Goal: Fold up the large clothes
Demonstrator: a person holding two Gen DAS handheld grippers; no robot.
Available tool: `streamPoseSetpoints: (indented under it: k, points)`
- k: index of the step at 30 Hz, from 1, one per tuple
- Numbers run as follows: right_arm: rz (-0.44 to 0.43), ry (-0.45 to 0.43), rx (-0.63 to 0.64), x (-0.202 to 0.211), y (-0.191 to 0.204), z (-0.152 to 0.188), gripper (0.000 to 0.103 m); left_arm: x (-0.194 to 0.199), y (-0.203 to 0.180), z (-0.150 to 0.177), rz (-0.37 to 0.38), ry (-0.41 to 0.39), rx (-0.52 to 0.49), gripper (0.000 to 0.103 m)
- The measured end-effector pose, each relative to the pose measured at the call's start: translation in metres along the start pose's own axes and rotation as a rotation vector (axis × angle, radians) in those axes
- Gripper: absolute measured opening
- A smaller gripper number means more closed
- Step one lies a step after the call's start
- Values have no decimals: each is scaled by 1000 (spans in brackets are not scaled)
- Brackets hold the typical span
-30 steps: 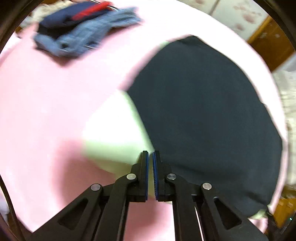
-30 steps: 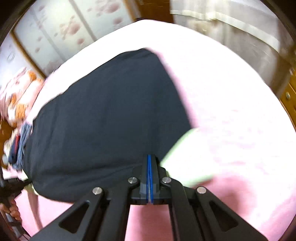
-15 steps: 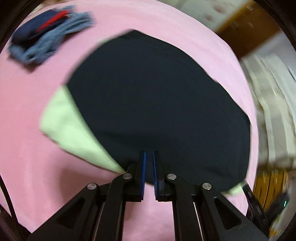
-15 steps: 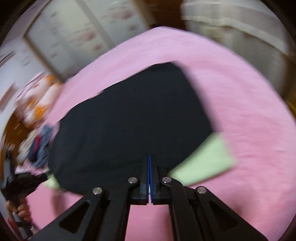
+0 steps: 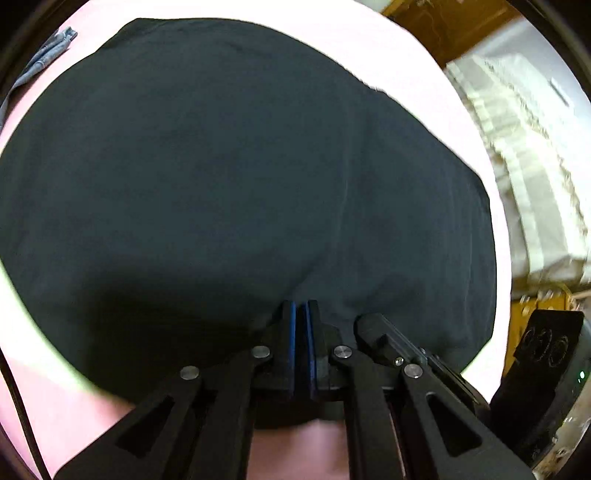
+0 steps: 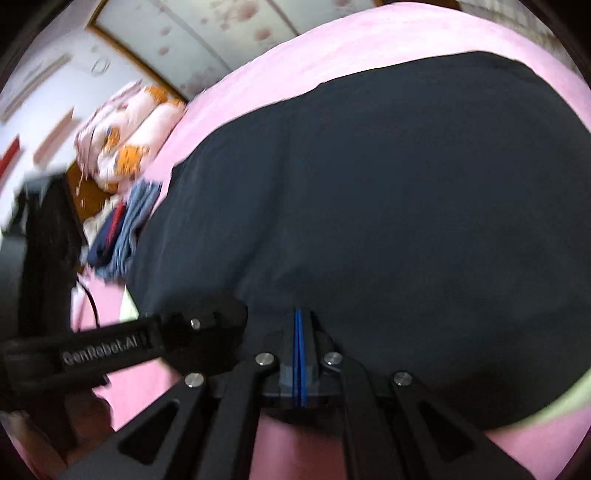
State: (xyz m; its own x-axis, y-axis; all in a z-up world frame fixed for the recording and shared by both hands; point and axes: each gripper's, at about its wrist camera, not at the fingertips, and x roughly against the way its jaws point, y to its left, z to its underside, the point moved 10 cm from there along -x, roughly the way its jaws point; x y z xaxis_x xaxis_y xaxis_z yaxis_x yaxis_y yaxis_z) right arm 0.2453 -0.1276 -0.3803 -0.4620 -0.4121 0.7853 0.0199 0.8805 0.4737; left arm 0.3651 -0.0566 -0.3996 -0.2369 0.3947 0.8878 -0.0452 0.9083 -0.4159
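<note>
A large dark navy garment [image 5: 240, 166] [image 6: 406, 184] with pale green sleeves lies spread flat on the pink bed [image 5: 369, 33] [image 6: 332, 55]. Only slivers of green sleeve [image 5: 40, 343] [image 6: 546, 406] show at its outer edges. My left gripper [image 5: 302, 306] is shut, tips low over the garment's near hem, with only a thin slit between the blue pads. My right gripper [image 6: 299, 312] is shut tight over the same hem. The two sit side by side: the right gripper [image 5: 369, 325] shows just right of the left, and the left gripper [image 6: 221, 314] lies left of the right. No cloth is visibly pinched.
A heap of jeans and dark clothes [image 5: 48, 55] [image 6: 125, 236] lies on the bed beyond the garment's left end, with a plush toy [image 6: 125, 136] behind it. White curtains [image 5: 517, 147] and wooden furniture stand off the bed's right side. A black cable [image 5: 18, 406] hangs at the left.
Both grippers have slid along the near hem from the green sleeves toward the middle and now sit side by side, closer to the cloth. The garment stayed flat; jaws stayed shut.
</note>
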Motion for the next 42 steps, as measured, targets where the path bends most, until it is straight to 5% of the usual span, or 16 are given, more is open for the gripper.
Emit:
streamPoseSetpoints:
  k: [11, 16, 22, 24, 27, 31, 38, 40, 42]
  points:
    - [-8, -81, 21, -61, -14, -111, 0, -27, 16, -111, -25, -164, -16, 5]
    - [-29, -101, 13, -64, -21, -137, 0, -24, 19, -143, -51, -226, -43, 2]
    - [-3, -123, 2, -46, -53, -148, 0, -7, 54, -157, 10, -268, 62, 1]
    - [1, -130, -42, -32, -76, -151, 0, 2, 64, -157, -17, -278, 64, 1]
    - [49, -157, -112, -9, -120, -161, 0, 21, 87, -165, -163, -322, 31, 1]
    - [201, -218, -188, 22, -165, -180, 0, 32, 140, -174, -285, -337, 126, 1]
    - [417, -264, -298, 71, -229, -186, 0, 62, 228, -183, -435, -359, 233, 1]
    - [488, -245, -304, 81, -246, -180, 0, 65, 233, -186, -442, -343, 240, 1]
    - [459, -255, -347, 88, -246, -177, 0, 68, 224, -187, -429, -339, 246, 1]
